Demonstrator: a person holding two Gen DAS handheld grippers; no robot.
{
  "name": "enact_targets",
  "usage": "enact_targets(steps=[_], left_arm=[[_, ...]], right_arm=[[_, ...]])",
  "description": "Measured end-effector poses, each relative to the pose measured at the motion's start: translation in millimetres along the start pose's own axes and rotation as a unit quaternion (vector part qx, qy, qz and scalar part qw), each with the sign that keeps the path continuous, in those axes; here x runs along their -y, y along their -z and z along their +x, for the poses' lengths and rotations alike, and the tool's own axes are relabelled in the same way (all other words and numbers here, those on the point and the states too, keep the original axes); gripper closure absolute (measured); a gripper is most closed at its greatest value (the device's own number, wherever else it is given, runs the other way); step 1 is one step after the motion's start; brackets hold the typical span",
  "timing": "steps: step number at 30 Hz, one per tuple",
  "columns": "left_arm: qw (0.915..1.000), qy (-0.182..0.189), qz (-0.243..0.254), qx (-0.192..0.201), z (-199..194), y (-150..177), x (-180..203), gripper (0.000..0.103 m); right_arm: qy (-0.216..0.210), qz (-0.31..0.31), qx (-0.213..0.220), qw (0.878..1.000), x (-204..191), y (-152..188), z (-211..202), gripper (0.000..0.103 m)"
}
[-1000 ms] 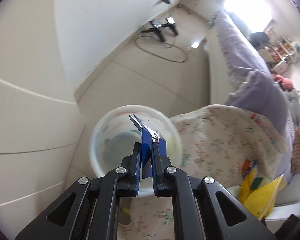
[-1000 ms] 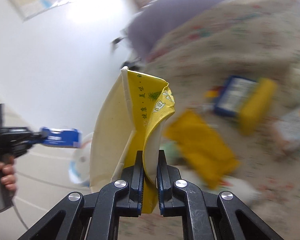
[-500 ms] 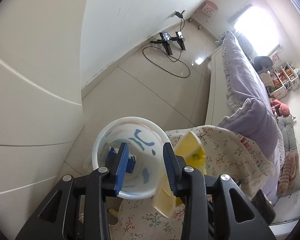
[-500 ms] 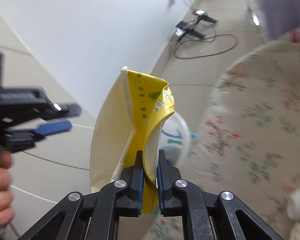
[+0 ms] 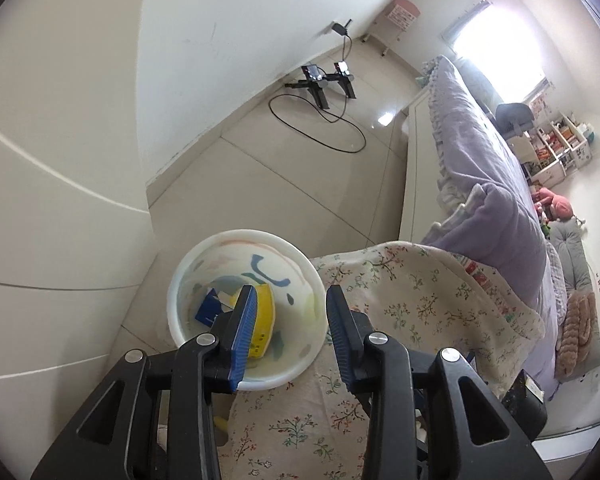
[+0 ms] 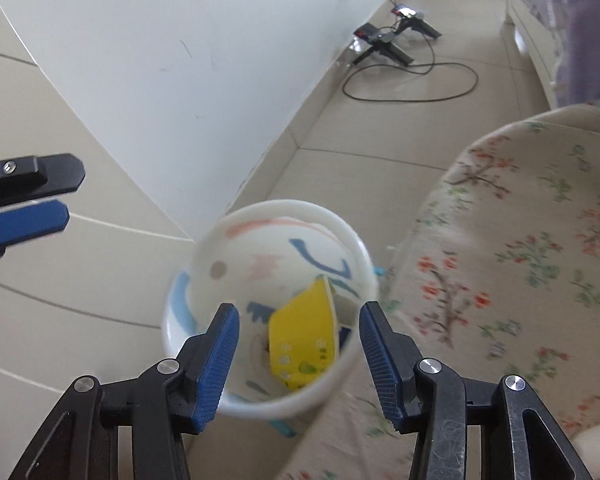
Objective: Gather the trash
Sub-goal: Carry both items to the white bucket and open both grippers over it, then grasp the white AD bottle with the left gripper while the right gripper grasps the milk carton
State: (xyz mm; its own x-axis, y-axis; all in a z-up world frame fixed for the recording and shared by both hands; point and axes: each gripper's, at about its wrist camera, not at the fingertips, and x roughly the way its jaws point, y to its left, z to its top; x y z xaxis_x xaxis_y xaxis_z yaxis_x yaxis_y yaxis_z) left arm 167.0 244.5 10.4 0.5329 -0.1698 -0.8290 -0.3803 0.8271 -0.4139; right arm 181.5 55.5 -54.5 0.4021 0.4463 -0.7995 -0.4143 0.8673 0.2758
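Our right gripper (image 6: 298,354) has just let go: its jaws stand wide above the bin (image 6: 356,240), the yellow carton (image 6: 304,344) now inside. Our left gripper (image 5: 288,330), jaws also wide, has dropped the blue wrapper (image 5: 208,308) there too, so both pieces are collected.

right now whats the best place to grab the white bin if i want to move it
Pinch the white bin by its rim, coming straight down from above, one finger inside the wall and one outside. It stands upright and open-topped, seemingly too wide for the jaws to span.
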Motion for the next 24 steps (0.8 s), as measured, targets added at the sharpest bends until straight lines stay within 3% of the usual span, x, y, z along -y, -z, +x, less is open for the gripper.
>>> enact_targets(steps=[8,12,14,17,20,23,24], left_arm=[[0.9945,0.028,0.092,-0.04,25,42,75,0.064],[0.9833,0.029,0.171,-0.056,41,81,130,0.048],[0.9721,0.024,0.224,-0.064,53,104,157,0.046],[0.9499,0.005,0.301,-0.083,75,140,190,0.046],[0.9192,-0.025,0.378,-0.108,103,173,210,0.046],[0.8828,-0.054,0.447,-0.134,132,202,223,0.046],[0.8761,-0.061,0.459,-0.132,137,208,226,0.046]], right_arm=[[0.003,0.02,0.007,1.0,70,24,-112,0.048],[0.058,0.077,0.039,0.995,144,31,-173,0.036],[0.086,0.112,0.055,0.988,181,39,-194,0.034],[0.08,0.19,0.069,0.976,237,60,-208,0.034],[0.092,0.248,0.056,0.963,274,82,-215,0.034],[0.101,0.277,0.048,0.954,294,101,-221,0.034],[0.103,0.28,0.044,0.953,298,105,-219,0.034]])
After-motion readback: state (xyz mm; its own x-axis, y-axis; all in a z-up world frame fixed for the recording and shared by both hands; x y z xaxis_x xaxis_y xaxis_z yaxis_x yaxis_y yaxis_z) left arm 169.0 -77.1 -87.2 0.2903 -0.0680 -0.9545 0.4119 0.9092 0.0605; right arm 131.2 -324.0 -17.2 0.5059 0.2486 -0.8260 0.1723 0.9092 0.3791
